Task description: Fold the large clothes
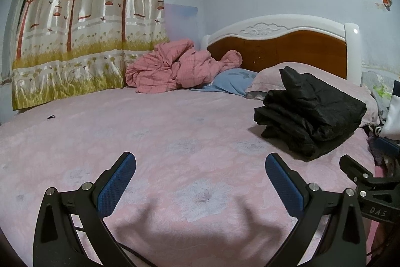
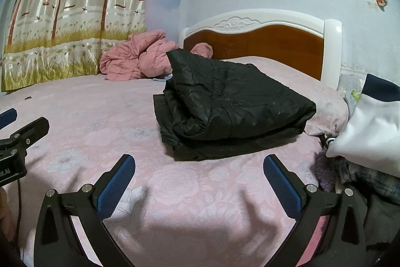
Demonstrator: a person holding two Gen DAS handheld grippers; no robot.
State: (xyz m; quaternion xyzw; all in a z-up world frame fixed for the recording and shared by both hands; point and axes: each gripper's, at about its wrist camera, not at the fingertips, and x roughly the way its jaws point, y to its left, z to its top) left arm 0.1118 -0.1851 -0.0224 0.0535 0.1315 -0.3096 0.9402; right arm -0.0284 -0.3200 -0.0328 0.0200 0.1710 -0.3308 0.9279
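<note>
My left tongs (image 1: 200,182) hang wide open above the pink bed (image 1: 155,131), with nothing between the blue pads (image 1: 117,187). My right tongs (image 2: 200,182) are spread just as wide and empty too, low over the same flowered sheet.

The black jacket (image 2: 232,106) lies folded into a thick bundle on the bed, ahead of my right tongs and apart from them. One end leans up on a pink pillow (image 1: 270,79) near the headboard (image 1: 287,49); its lower layers lie flat on the sheet. From the left wrist view the jacket sits off to the right, well apart from my left tongs.

A crumpled pink quilt (image 1: 172,69) is heaped in the far corner by the tree-print curtain (image 1: 82,29), with a blue pillow (image 1: 232,81) beside it. At the right edge of the bed, just past the jacket, is a white and navy garment (image 2: 370,126) on a pile of other clothes (image 2: 350,174). A small dark item (image 1: 51,117) lies on the sheet near the curtain; I cannot tell what it is.
</note>
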